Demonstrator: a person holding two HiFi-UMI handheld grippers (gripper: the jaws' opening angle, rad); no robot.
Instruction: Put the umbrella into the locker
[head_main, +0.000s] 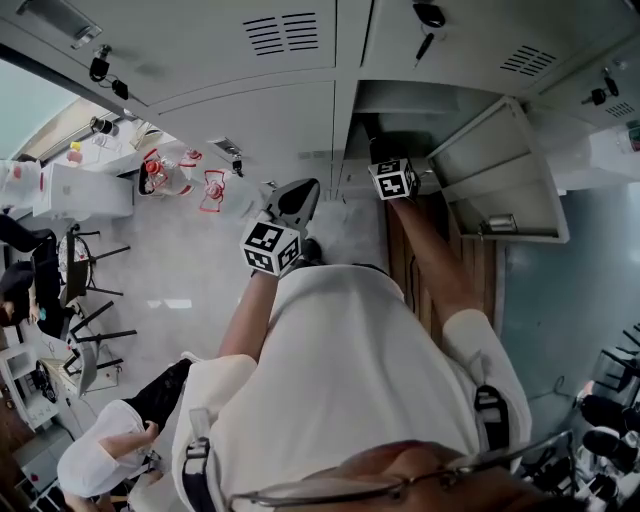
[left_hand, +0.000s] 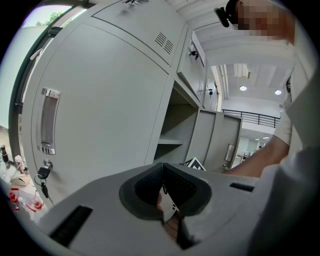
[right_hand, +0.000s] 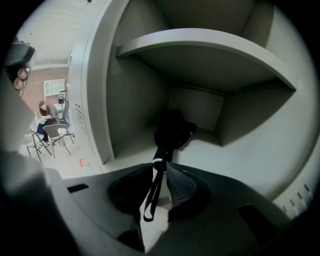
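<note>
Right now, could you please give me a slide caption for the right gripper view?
Right hand-held gripper holds a folded black umbrella by its handle, resting inside the locker beneath a shelf.

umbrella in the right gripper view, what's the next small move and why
Probably open the right gripper and let go. The black folded umbrella already lies on the floor of the open locker compartment, under the shelf, while its handle end appears clamped between the jaws with the strap dangling.

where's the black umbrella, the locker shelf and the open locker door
black folded umbrella (right_hand: 172, 131), right gripper view, bunched canopy
grey locker shelf (right_hand: 200, 60), right gripper view, underside
open grey locker door (head_main: 500, 175), head view, inner face
</note>
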